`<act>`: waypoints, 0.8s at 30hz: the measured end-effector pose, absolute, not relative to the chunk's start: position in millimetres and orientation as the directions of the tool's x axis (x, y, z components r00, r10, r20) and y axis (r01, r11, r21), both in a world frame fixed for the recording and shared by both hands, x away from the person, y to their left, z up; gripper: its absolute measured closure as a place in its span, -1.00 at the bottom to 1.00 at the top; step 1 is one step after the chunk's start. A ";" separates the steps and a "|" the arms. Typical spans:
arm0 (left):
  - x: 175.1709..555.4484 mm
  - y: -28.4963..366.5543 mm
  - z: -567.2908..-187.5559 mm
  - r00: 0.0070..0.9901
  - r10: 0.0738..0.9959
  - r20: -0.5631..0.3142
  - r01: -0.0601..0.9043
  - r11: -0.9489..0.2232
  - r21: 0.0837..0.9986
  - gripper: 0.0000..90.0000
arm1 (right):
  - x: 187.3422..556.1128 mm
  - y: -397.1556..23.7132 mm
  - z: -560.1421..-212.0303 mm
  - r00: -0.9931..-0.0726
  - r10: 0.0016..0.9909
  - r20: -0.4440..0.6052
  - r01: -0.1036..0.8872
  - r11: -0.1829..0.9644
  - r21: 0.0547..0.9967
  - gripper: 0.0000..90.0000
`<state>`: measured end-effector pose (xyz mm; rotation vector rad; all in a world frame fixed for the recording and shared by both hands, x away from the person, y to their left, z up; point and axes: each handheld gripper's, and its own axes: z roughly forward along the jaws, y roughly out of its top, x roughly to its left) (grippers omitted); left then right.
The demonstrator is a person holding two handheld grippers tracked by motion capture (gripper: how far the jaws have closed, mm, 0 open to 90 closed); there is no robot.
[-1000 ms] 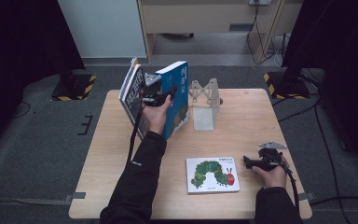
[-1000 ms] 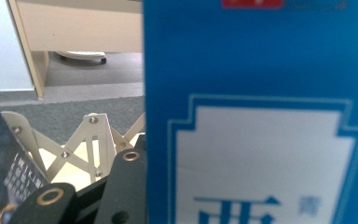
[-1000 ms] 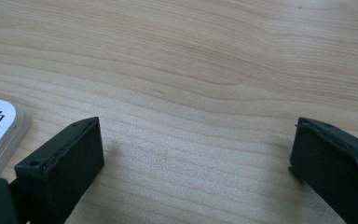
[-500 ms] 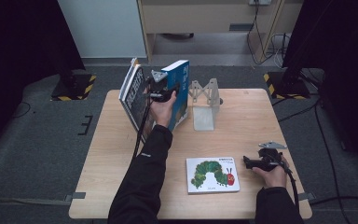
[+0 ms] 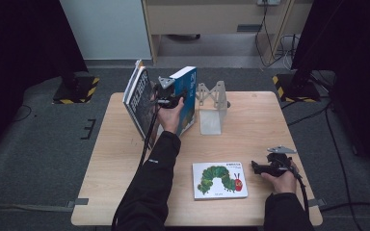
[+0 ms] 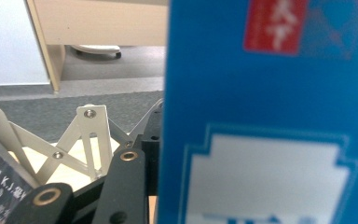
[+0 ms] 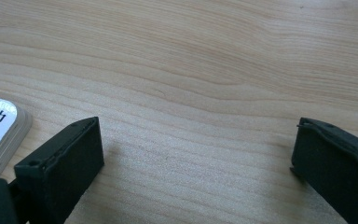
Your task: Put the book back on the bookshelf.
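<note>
The blue book (image 5: 187, 98) at upper centre of the high view has a plain blue cover with a red patch (image 6: 274, 25) and a pale panel outlined in lighter blue, while the dark book (image 5: 137, 98) left of it carries white characters. At lower centre, the white picture book (image 5: 219, 180) shows a green caterpillar with a red head, lying on the pale wood-grain table (image 5: 250, 125).

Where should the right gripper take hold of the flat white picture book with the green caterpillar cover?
Judging by its pose, by its right edge: the white caterpillar book lies flat on the wooden table, that edge facing the open right gripper. Come in low from the right, one jaw sliding beneath.
</note>
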<state>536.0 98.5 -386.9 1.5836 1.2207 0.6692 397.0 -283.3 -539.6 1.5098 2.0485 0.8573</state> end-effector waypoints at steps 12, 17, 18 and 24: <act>512.6 108.7 -391.1 0.343 0.932 -0.119 0.392 -0.027 0.920 0.30 | 397.0 -283.2 -539.7 -0.297 0.955 0.003 0.672 0.207 0.711 -0.95; 500.6 112.1 -394.4 0.336 0.934 -0.120 0.394 -0.024 0.919 0.29 | 397.0 -283.1 -539.7 -0.296 0.955 0.003 0.672 0.206 0.711 -0.95; 497.9 112.5 -395.5 0.334 0.935 -0.119 0.392 -0.023 0.920 0.29 | 397.0 -283.2 -539.7 -0.297 0.955 0.003 0.672 0.207 0.711 -0.95; 479.9 113.9 -402.9 0.348 0.932 -0.099 0.376 -0.042 0.926 0.28 | 397.0 -283.1 -539.7 -0.297 0.955 0.003 0.672 0.206 0.711 -0.95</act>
